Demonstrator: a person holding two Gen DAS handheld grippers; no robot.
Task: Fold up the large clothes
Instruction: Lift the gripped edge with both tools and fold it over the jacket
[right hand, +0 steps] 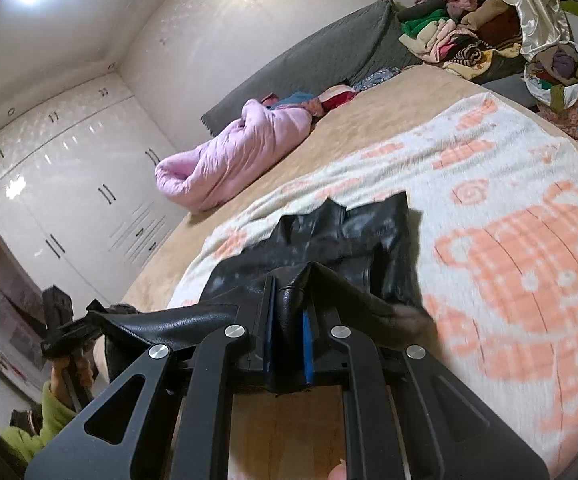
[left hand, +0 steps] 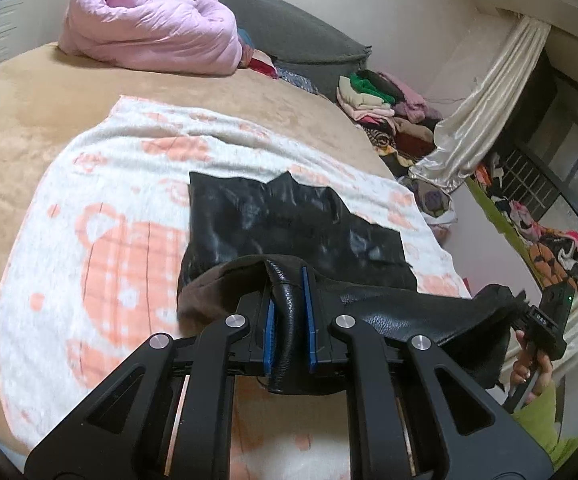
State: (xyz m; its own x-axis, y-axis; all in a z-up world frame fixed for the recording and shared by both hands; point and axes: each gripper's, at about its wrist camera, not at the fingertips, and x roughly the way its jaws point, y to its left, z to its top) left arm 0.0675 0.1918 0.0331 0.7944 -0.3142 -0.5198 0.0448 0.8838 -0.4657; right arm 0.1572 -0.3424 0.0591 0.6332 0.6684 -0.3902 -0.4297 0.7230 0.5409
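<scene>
Nearest, the left gripper [left hand: 289, 312] and right gripper [right hand: 289, 320] were each clamped on a raised edge of the black leather garment [left hand: 289, 220], spread on the peach-patterned blanket [left hand: 109, 240]. Farther off, a pink quilt [left hand: 149, 36] was bundled.

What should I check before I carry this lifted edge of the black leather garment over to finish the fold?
1. Left tool grip: shut on a bunched edge of the black leather garment. Ok.
2. Right tool grip: shut on the same edge, further along. Ok.
3. Edge between the tools: spans them fairly straight, only slight sag. Ok.
4. Far half of the garment: lies on the peach-patterned blanket, but with wrinkles and a raised flap at the far edge. Not ok.
5. Landing area: blanket around the garment bare; pink quilt lies well away. Ok.
6. Layers caught in each grip: cannot tell.
</scene>
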